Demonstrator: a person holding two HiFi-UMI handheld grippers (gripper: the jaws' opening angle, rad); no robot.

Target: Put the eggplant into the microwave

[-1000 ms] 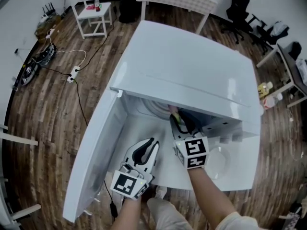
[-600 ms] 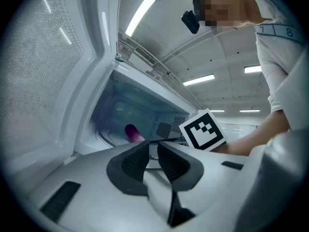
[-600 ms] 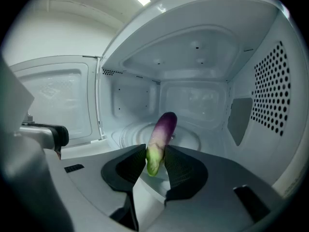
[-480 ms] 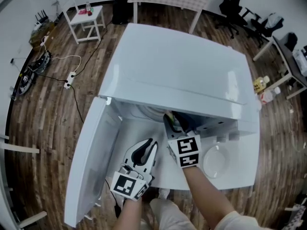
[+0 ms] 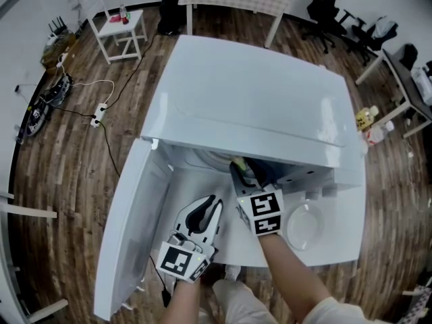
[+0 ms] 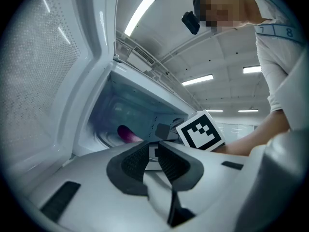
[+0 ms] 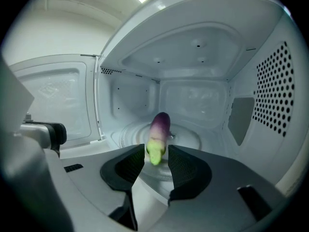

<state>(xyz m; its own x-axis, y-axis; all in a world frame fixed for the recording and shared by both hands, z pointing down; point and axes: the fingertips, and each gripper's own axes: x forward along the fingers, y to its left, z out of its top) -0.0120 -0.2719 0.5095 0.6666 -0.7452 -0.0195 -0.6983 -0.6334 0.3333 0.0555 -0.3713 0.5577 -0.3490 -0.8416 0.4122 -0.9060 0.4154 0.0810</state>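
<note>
The white microwave [image 5: 256, 100] stands with its door [image 5: 128, 228] swung open to the left. A purple eggplant [image 7: 159, 127] with a green stem end lies on the glass turntable [image 7: 190, 140] inside. My right gripper [image 7: 156, 154] reaches into the cavity, and its jaws have just been opening. The stem end sits between them with thin gaps on both sides. In the head view the right gripper [image 5: 246, 174] is half hidden under the microwave's top. My left gripper [image 5: 212, 202] hovers level in front of the opening, jaws nearly together and empty. In the left gripper view the eggplant [image 6: 126, 133] shows beyond my left gripper [image 6: 152, 151].
A white bowl [image 5: 305, 227] sits on the white table [image 5: 337, 252] right of my right arm. The open door [image 6: 38, 81] walls off the left side. On the wooden floor are a white chair [image 5: 121, 19], cables [image 5: 88, 100] and office chairs [image 5: 331, 5].
The head view has shifted slightly since the oldest frame. Both grippers keep their places, the right one still inside the microwave with the eggplant.
</note>
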